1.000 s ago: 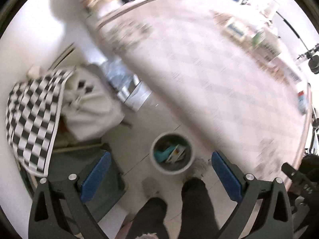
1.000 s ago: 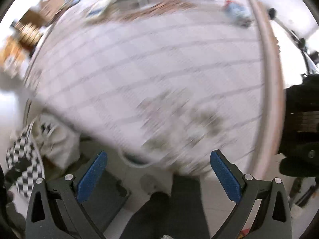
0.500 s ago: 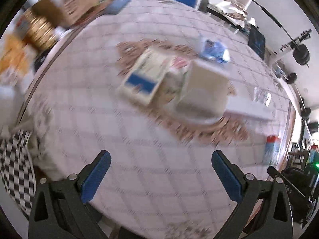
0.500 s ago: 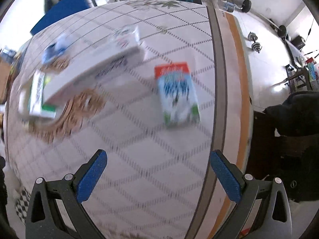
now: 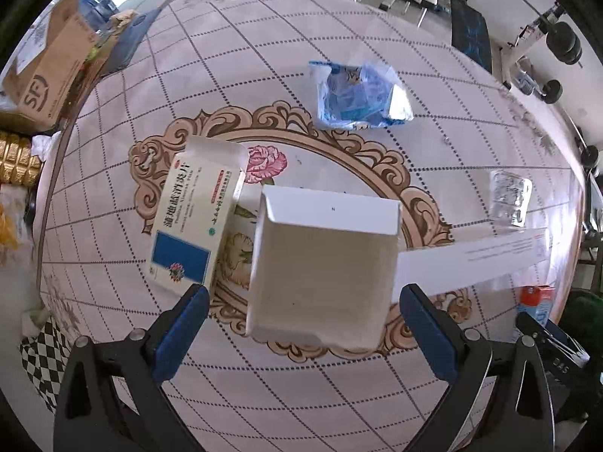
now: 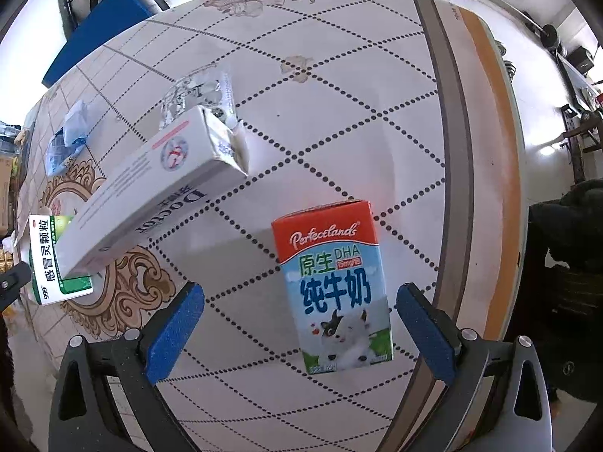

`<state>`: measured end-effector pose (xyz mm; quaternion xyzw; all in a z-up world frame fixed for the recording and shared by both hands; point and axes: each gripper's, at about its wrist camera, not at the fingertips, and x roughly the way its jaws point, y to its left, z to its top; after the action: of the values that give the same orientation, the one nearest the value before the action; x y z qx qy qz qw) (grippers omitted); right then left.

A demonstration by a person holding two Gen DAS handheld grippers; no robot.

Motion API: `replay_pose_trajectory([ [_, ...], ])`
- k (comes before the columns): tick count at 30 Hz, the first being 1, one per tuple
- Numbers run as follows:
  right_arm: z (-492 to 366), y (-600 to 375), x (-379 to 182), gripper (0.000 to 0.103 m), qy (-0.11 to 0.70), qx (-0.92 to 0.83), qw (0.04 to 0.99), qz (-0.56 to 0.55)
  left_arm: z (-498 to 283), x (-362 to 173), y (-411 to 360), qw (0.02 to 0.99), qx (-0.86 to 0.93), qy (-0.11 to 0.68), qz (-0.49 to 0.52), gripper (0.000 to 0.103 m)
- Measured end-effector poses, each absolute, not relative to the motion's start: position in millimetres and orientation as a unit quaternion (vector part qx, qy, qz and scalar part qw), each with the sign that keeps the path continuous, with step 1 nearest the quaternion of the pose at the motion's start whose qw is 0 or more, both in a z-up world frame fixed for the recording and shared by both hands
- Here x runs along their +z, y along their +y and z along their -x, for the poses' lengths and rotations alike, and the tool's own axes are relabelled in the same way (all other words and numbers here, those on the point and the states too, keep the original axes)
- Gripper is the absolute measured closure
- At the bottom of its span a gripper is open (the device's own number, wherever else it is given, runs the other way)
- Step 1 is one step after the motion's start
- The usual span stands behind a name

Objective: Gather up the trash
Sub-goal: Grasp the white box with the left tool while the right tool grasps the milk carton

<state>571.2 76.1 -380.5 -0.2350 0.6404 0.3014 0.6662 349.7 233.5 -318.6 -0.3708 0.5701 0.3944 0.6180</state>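
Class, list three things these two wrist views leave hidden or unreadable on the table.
1. Left wrist view: the white box shows only blank faces, so its label is hidden.
2. Right wrist view: the long box covers part of the green box.
3. Left wrist view: the milk carton is tiny, at the rim.

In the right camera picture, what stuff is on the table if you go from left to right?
Blue wrapper → green medicine box → long white box → milk carton. The shiny foil behind the white box overlaps it, so I leave it out.
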Motion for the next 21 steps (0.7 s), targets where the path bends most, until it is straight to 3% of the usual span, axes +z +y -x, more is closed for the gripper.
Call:
replay_pose_trajectory([
  [3,-573,76,-385,0.014,0.639,0.301,0.666,0.24,-352,-327,234,0.619,0.389,0.576,0.365,0.01],
  [6,-571,71,-388,0.031,0.63,0.295,0.671,0.255,-353,-329,231,0.629,0.379,0.571,0.367,0.029],
  [8,-565,67,-389,0.05,0.625,0.293,0.674,0.262,-357,-328,230,0.632,0.38,0.571,0.36,0.031],
  [14,-538,53,-391,0.051,0.622,0.308,0.661,0.285,-341,-320,207,0.633,0.385,0.57,0.355,0.032],
  [21,-494,15,-404,0.051,0.623,0.32,0.639,0.318,-287,-329,126,0.611,0.371,0.587,0.38,0.032],
])
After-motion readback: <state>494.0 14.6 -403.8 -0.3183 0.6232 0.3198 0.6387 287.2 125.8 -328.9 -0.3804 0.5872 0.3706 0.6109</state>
